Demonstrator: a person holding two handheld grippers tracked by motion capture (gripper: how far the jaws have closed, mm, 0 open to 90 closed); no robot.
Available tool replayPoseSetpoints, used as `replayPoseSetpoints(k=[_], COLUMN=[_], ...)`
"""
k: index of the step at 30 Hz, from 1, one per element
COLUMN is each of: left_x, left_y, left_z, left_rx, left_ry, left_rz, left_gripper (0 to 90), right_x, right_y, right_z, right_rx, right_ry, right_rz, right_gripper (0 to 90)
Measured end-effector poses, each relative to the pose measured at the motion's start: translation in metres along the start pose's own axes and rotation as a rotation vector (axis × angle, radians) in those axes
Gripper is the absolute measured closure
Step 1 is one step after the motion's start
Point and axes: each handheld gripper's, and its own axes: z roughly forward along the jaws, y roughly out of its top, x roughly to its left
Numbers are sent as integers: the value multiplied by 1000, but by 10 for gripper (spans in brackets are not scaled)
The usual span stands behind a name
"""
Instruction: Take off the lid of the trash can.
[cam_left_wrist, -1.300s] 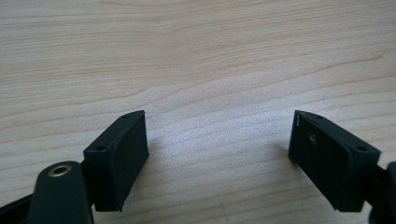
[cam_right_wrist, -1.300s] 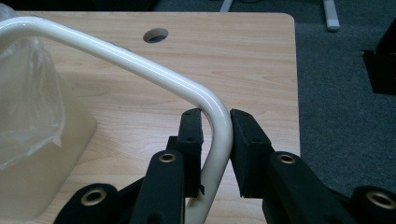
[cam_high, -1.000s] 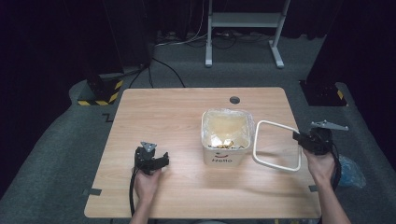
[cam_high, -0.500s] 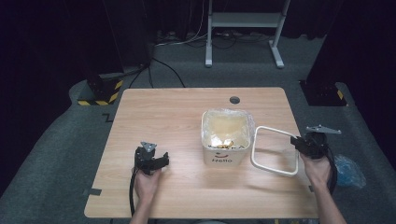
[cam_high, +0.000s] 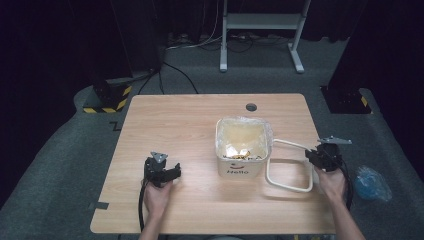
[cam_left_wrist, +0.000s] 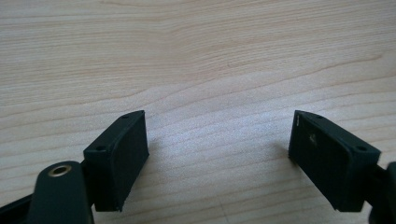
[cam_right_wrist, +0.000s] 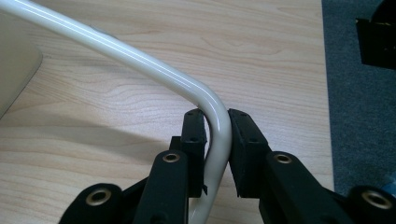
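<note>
A white square bin (cam_high: 243, 150) marked "Hello", lined with a clear plastic bag, stands on the wooden table (cam_high: 190, 120), right of its middle. A white rounded-square frame (cam_high: 289, 187) lies low and nearly flat over the table right of the bin. My right gripper (cam_high: 312, 156) is shut on that frame's right corner. In the right gripper view its jaws (cam_right_wrist: 217, 116) pinch the glossy tube (cam_right_wrist: 140, 60) and have just been closing on it. My left gripper (cam_high: 167, 172) rests near the front left, open, with bare wood between its pads (cam_left_wrist: 219, 135).
The right gripper is close to the table's right edge, and a blue bag (cam_high: 372, 182) lies on the grey floor beyond it. A round cable hole (cam_high: 251, 107) sits near the table's far edge. Behind the table stand a metal stand (cam_high: 260, 30) and a yellow-black striped block (cam_high: 107, 97).
My right gripper has sunk toward the table with the white frame, which now lies lower and flatter beside the bin. The left gripper has stayed where it was.
</note>
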Motion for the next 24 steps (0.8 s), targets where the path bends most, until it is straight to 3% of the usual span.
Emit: replayPoseSetpoints(k=[24], left_x=[0], left_y=[0], left_z=[0], left_rx=[0], left_ry=[0], left_rz=[0], left_gripper=[199], right_x=[8], right_y=[-5], right_z=[23], right_rx=[67], right_ry=[-79], right_rz=[-18], right_gripper=[776])
